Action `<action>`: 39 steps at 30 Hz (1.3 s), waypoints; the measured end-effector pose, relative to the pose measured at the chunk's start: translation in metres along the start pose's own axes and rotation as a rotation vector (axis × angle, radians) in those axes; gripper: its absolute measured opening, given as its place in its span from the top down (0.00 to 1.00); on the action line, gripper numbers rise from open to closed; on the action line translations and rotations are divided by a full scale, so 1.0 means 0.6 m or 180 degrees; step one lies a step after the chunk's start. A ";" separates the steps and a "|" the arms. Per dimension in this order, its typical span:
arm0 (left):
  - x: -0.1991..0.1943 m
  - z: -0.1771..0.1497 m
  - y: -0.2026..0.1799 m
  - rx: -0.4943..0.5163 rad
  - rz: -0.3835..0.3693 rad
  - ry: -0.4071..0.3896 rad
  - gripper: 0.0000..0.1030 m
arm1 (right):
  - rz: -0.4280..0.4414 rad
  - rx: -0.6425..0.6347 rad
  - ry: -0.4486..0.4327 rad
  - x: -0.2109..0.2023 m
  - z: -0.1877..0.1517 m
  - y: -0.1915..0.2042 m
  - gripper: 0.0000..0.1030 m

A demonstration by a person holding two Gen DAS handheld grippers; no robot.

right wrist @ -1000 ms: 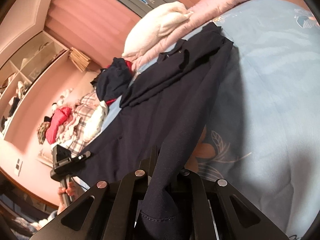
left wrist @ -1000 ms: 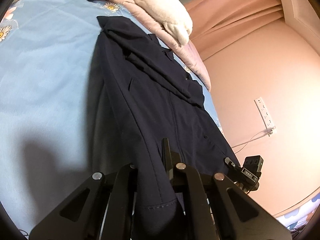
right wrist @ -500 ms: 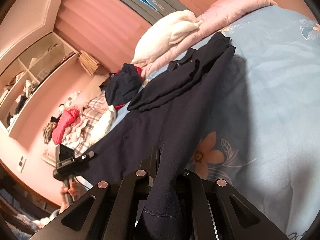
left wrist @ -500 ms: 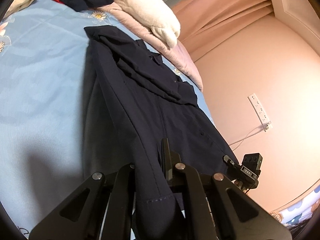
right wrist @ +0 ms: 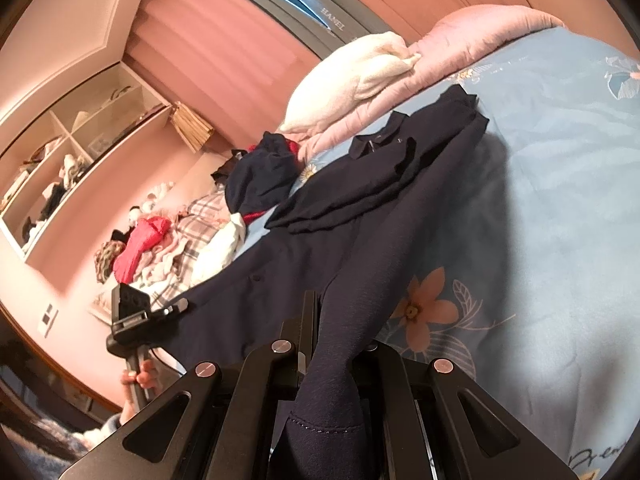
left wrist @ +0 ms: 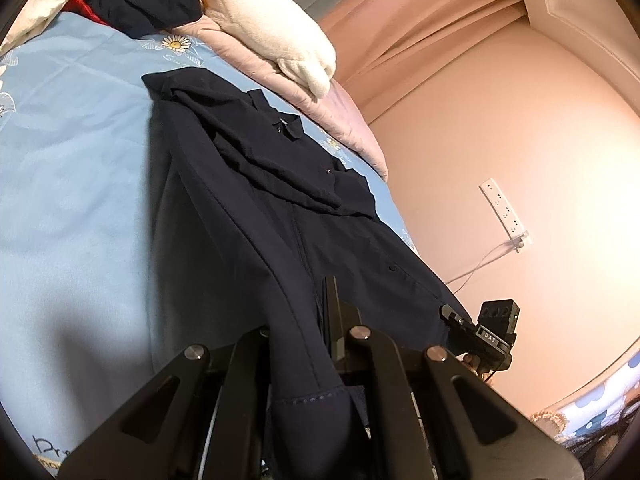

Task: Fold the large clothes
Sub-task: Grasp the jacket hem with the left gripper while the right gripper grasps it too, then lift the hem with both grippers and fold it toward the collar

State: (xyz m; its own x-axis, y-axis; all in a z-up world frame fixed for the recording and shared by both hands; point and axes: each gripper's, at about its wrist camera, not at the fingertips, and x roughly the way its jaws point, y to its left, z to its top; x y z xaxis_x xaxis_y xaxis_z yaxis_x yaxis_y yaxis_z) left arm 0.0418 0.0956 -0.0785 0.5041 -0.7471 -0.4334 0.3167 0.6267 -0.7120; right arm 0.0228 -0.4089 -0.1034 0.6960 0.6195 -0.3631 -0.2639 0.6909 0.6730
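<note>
Both hem corners now lifted off the bed [left wrist: 80, 184], higher than a second ago on the left side, with more pillow [left wrist: 276, 36] and wall in view. Left gripper [left wrist: 320, 344] with fingers pressed together, pinching one bottom corner of the dark coat [left wrist: 256, 216]; right gripper [right wrist: 332, 344] likewise pinching the other corner of the coat [right wrist: 360, 216]. Collar end and folded sleeves flat on the blue sheet near the pillow, lower half hanging taut between bed and fingers. Probably the start of the lengthwise fold: hem to be carried toward the collar. Risk of sleeves slipping out if pulled too hard.
</note>
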 end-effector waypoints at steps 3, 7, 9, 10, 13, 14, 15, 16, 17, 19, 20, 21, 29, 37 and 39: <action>-0.013 -0.003 -0.010 0.0033 -0.0032 -0.0017 0.97 | 0.0019 -0.0056 -0.0018 -0.009 0.002 0.010 0.93; -0.029 -0.003 -0.022 0.0078 -0.0061 -0.0045 0.97 | 0.0057 -0.0148 -0.0041 -0.021 0.006 0.025 0.93; -0.038 -0.006 -0.028 0.0100 -0.0082 -0.0073 0.97 | 0.0076 -0.0182 -0.0057 -0.024 0.009 0.029 0.93; -0.042 -0.007 -0.030 0.0108 -0.0090 -0.0082 0.97 | 0.0089 -0.0207 -0.0069 -0.028 0.010 0.034 0.93; -0.052 -0.009 -0.038 0.0170 -0.0172 -0.0113 0.97 | 0.0115 -0.0262 -0.0104 -0.031 0.014 0.040 0.93; -0.056 -0.009 -0.039 0.0180 -0.0184 -0.0118 0.97 | 0.0128 -0.0285 -0.0110 -0.032 0.014 0.043 0.93; -0.060 -0.011 -0.045 0.0199 -0.0198 -0.0132 0.97 | 0.0137 -0.0310 -0.0117 -0.033 0.015 0.047 0.93; -0.064 -0.012 -0.046 0.0212 -0.0207 -0.0139 0.97 | 0.0150 -0.0328 -0.0114 -0.035 0.014 0.047 0.93; -0.068 -0.014 -0.048 0.0225 -0.0221 -0.0145 0.97 | 0.0163 -0.0349 -0.0120 -0.036 0.015 0.050 0.93; -0.077 -0.017 -0.056 0.0264 -0.0245 -0.0164 0.97 | 0.0185 -0.0382 -0.0146 -0.042 0.017 0.054 0.93; -0.082 -0.019 -0.060 0.0277 -0.0258 -0.0172 0.97 | 0.0201 -0.0390 -0.0159 -0.044 0.018 0.054 0.93; -0.085 -0.021 -0.063 0.0287 -0.0267 -0.0178 0.97 | 0.0211 -0.0396 -0.0176 -0.047 0.018 0.055 0.93; -0.110 -0.029 -0.089 0.0392 -0.0336 -0.0253 0.97 | 0.0320 -0.0445 -0.0292 -0.072 0.017 0.057 0.93; -0.139 -0.033 -0.120 0.0513 -0.0475 -0.0375 0.96 | 0.0436 -0.0598 -0.0471 -0.102 0.024 0.074 0.93; -0.147 -0.032 -0.128 0.0556 -0.0513 -0.0404 0.96 | 0.0455 -0.0639 -0.0508 -0.109 0.022 0.078 0.93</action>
State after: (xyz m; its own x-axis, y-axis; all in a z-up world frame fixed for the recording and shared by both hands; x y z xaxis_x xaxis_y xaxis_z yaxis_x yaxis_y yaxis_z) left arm -0.0428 0.1090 0.0040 0.5291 -0.8135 -0.2414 0.5293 0.5388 -0.6554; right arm -0.0260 -0.4221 -0.0396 0.7343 0.6604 -0.1572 -0.4826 0.6707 0.5632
